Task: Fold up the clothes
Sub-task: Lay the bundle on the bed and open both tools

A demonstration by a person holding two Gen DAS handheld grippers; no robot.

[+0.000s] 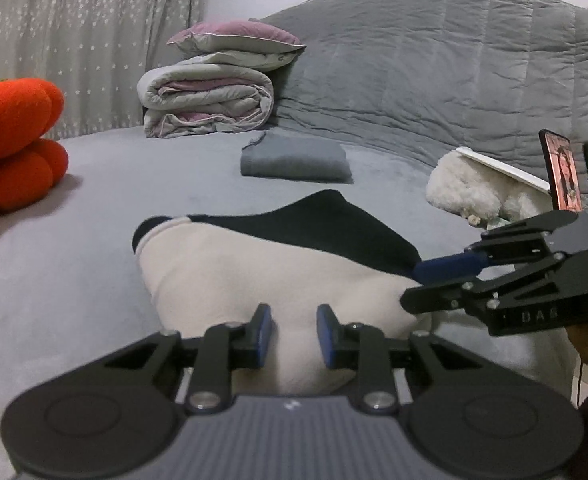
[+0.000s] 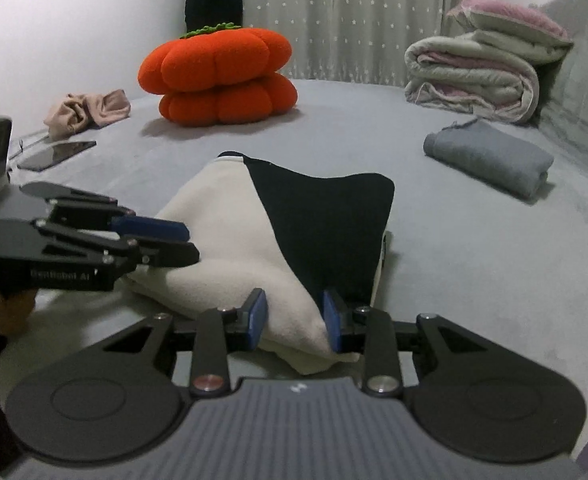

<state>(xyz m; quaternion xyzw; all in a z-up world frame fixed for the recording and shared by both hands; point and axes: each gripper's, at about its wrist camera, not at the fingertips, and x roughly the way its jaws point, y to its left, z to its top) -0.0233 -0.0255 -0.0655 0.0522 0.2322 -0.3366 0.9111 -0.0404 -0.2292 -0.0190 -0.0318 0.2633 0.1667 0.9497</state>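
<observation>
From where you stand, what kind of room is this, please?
Most likely a bedroom. The garment lies on a wide bed with a grey cover, a rolled quilt with a pillow on top sits at the back, and a star-patterned curtain hangs behind.

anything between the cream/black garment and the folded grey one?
Nothing. In the right wrist view only bare grey bedsheet separates the cream and black garment from the folded grey garment. The left wrist view agrees.
</observation>
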